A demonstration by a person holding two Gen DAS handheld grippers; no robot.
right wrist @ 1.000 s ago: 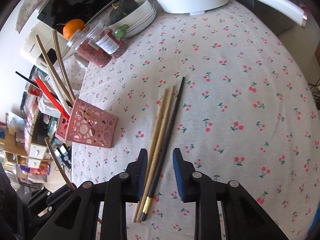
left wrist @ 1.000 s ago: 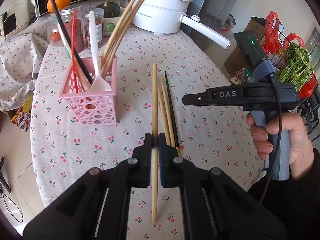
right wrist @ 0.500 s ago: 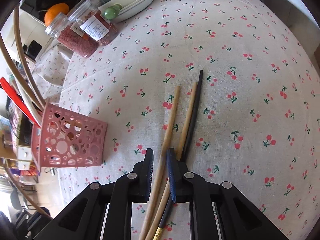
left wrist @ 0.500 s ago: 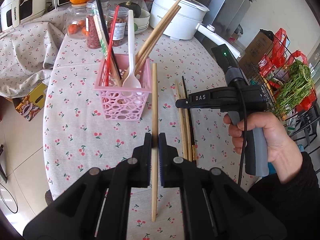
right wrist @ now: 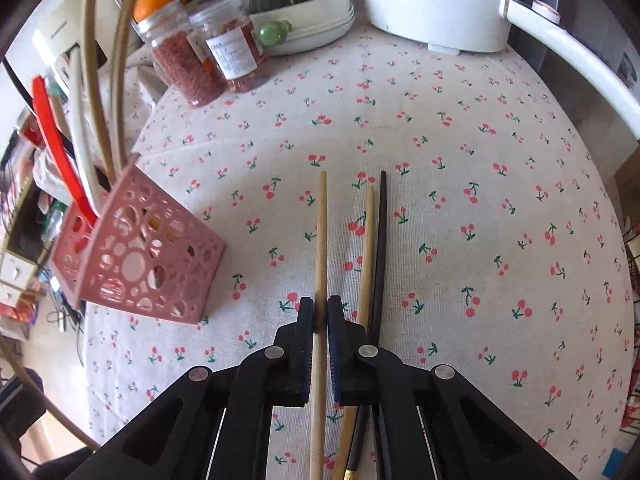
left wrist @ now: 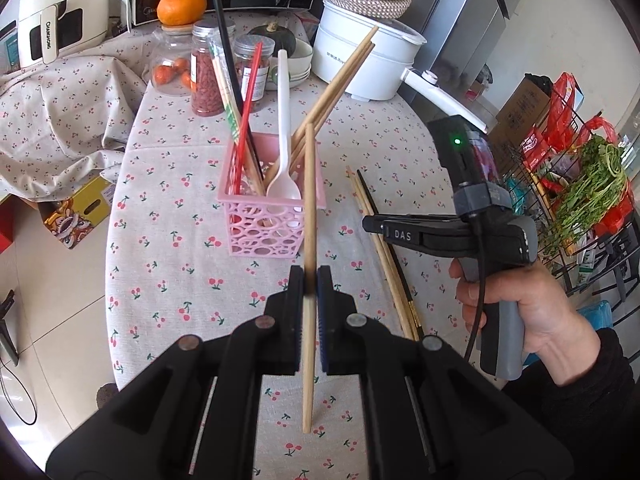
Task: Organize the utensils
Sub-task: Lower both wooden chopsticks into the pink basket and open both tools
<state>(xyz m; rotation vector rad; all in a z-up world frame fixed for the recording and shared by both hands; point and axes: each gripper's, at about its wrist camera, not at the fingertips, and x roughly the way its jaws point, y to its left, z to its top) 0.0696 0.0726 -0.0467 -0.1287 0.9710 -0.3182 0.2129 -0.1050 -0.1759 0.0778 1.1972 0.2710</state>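
The cherry-print tablecloth [left wrist: 168,280] fills both views, and the pink basket [left wrist: 272,232] stands mid-frame in my left view, at the left edge in my right one, already crowded with a white spoon [left wrist: 283,184] and leaning sticks. My left gripper [left wrist: 311,284] is clamped on a wooden chopstick [left wrist: 309,200] whose tip sits over the basket's right rim, so I should tip it steeper and aim for the open corner. My right gripper [right wrist: 321,312] has just been closing and now pinches one pale chopstick [right wrist: 321,232], low centre; its neighbours, a second pale stick [right wrist: 366,256] and a black chopstick [right wrist: 380,240], lie just right (touching my finger, I think), so I would lift straight up.
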